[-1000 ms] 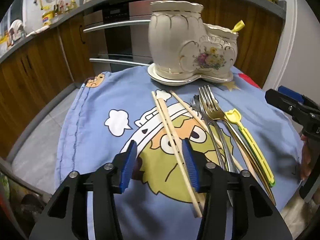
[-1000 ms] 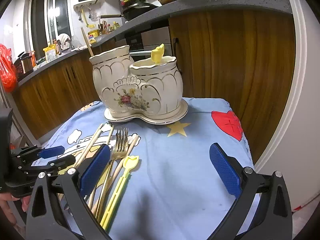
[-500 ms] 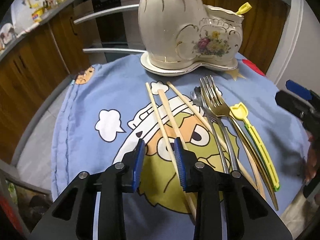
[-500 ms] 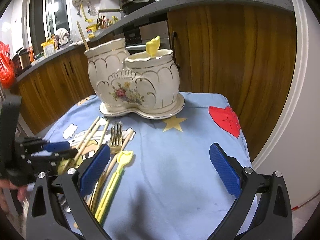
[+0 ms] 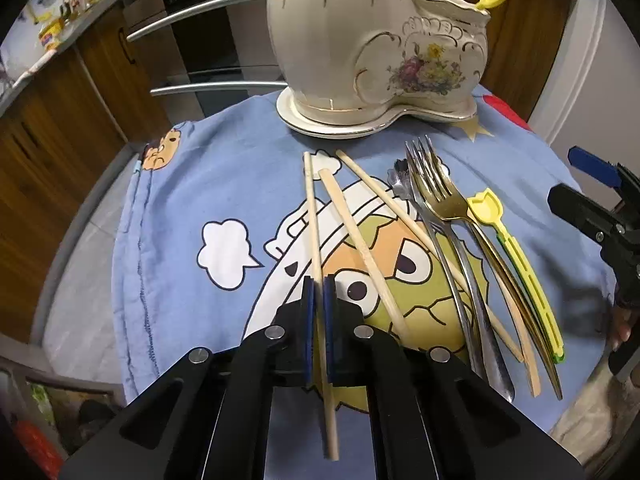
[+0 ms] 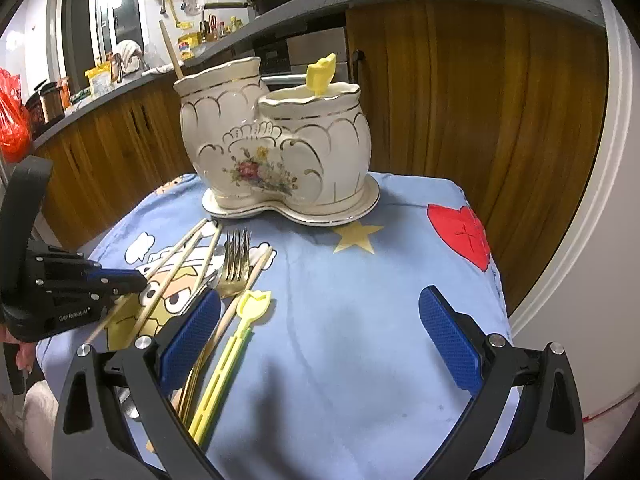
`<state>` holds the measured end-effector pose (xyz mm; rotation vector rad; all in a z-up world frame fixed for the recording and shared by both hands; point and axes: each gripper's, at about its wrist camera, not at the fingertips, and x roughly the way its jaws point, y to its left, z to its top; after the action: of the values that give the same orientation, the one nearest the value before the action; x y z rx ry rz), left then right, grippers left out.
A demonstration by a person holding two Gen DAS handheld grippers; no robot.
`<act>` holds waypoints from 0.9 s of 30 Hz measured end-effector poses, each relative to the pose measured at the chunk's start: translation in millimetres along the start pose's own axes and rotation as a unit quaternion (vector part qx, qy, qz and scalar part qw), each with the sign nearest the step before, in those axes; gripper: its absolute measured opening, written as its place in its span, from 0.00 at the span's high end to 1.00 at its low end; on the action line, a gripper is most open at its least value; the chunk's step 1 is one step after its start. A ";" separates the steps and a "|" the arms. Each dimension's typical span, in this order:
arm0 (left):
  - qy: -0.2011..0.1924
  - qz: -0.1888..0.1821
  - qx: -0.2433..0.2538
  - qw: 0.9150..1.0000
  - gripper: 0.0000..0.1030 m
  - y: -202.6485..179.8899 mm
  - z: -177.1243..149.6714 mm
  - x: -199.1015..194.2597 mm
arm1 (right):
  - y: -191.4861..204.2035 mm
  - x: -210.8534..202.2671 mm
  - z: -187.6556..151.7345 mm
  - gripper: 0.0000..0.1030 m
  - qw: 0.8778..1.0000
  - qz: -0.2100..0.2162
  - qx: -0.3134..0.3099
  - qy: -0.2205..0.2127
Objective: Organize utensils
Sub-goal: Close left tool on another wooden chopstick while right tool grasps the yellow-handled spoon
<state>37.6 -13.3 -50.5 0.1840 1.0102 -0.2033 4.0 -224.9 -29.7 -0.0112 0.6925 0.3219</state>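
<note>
left gripper [image 5: 319, 296]: jaws, open around it a second ago, now clamped on leftmost chopstick [image 5: 313, 216] | holder [image 5: 376, 52] straight ahead, well apart | right gripper [image 6: 320, 332]: wide open, empty | next: lift, pot it

Both grippers, left gripper [image 5: 319, 300] and right gripper [image 6: 320, 332], are black plastic; ribbed blue pads; silver screws.

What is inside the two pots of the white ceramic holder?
In the white ceramic floral utensil holder, a wooden stick rises from the taller pot and a yellow plastic utensil tip from the shorter one. Their lower parts, and anything else inside, are covered by the walls.
</note>
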 end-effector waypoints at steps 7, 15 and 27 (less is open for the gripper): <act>-0.055 -0.001 -0.014 0.998 0.96 3.7 -13.4 -18.7 | 10.5 -9.4 -6.3 0.21 0.998 0.018 -0.020 0.050; -0.109 -0.023 -0.048 0.993 0.96 14.2 -30.3 -23.1 | 19.1 4.5 -15.0 0.67 0.990 0.049 -0.004 0.136; -0.134 -0.048 -0.047 0.989 0.96 17.3 -38.0 -33.2 | 49.1 21.3 -10.8 0.76 0.982 0.034 -0.026 0.183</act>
<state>-6.2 15.4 -40.9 0.0209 0.7590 -0.2600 -1.9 -173.4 -46.7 -0.0979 1.0509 0.4086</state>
